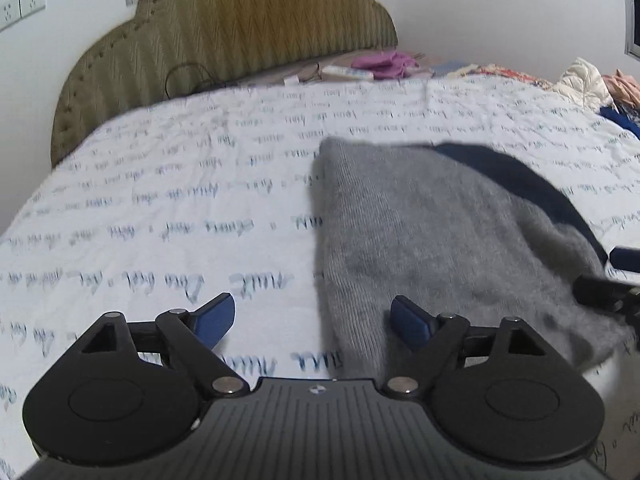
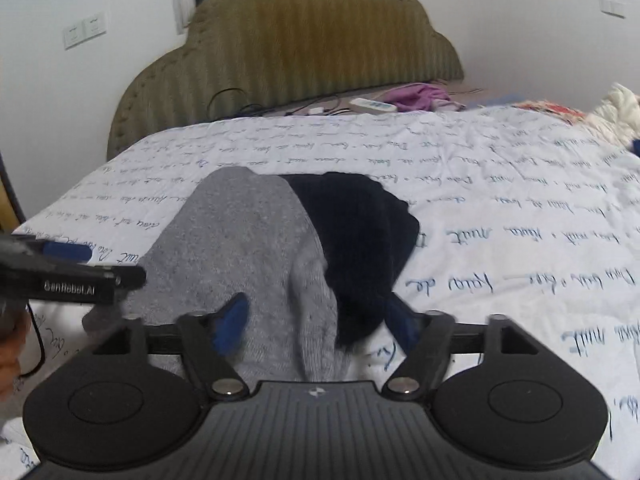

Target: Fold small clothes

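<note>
Grey-and-navy garment (image 2: 256, 248) flat mid-bed (image 2: 500, 200) (no containers); left gripper (image 1: 312, 324) and right gripper (image 2: 320, 320) both spread wide, holding nothing

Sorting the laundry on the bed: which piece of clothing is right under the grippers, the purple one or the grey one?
The grey and navy knit garment; the purple one lies far off by the headboard.
</note>
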Demonstrator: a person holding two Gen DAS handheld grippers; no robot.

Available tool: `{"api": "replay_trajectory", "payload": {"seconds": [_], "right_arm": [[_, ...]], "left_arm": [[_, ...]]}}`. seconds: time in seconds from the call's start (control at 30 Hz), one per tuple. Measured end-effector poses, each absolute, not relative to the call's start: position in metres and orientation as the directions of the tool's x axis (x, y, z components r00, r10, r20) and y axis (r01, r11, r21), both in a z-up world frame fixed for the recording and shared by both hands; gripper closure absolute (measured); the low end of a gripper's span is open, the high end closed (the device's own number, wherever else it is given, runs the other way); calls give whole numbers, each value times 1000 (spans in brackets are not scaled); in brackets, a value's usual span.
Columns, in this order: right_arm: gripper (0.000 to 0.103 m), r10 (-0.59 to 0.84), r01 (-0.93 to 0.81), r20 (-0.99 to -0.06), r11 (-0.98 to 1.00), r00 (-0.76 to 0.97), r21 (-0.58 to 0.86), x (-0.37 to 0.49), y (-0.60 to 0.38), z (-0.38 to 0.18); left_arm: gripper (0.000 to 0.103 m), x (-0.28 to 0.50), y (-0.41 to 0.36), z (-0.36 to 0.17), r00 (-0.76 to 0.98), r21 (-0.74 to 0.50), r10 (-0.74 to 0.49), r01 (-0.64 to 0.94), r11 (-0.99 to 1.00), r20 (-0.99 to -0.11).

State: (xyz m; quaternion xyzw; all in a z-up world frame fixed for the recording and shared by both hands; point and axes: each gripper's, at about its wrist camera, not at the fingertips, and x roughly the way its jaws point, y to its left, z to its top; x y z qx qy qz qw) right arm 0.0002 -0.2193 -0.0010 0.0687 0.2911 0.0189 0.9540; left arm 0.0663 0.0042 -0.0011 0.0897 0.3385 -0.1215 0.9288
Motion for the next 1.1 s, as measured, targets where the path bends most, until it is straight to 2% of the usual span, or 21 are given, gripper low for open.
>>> {"api": "replay_trajectory", "payload": {"seconds": [0.13,0.27,0.3,0.33,0.37,0.43,0.53,0.67,0.7,0.8,0.87,0.9,1.0,1.1], "right_arm": [[24,73,74,-642,977,763,198,0,-221,-25],[25,221,77,-599,899,770,431,-15,-241,-32],[28,249,59,-588,889,769,453,-17,-241,-30],[46,278,32,-579,884,767,467,-18,-239,-29],[66,286,21,-582,886,762,464,-18,-235,-29],[79,244,24,-587,911,772,411,-19,-228,-31],[86,242,29,-565,903,789,428,-26,-233,-28],[86,160,38,-574,948,803,317,-29,-230,-16],[84,156,46,-594,950,789,310,-27,-229,-20],[65,94,107,-604,951,791,288,-35,-223,-23],[27,50,123,-597,961,801,246,-45,-212,-20],[22,37,123,-595,966,803,226,-49,-207,-19],[20,16,102,-594,981,804,165,-57,-191,-18],[13,-38,132,-609,985,792,112,-61,-181,-22]], "left_arm": [[15,59,1,-8,723,51,-183,289,956,-667],[15,54,2,-11,707,32,-194,293,956,-680],[18,53,2,-11,704,26,-199,295,955,-681],[24,52,2,-11,700,18,-206,298,954,-684],[26,51,2,-12,695,10,-213,302,953,-687],[32,49,2,-11,685,-7,-227,308,951,-693],[31,43,2,-9,685,-9,-229,309,951,-692],[26,36,1,-12,699,13,-211,300,954,-683],[23,34,1,-12,705,21,-200,291,956,-680],[17,27,5,-12,715,23,-190,277,961,-673],[13,22,8,-12,720,27,-179,265,964,-670],[13,19,9,-13,721,28,-177,262,965,-670],[11,11,12,-14,723,25,-173,255,967,-668],[8,2,13,-17,723,31,-168,254,967,-671]]}}
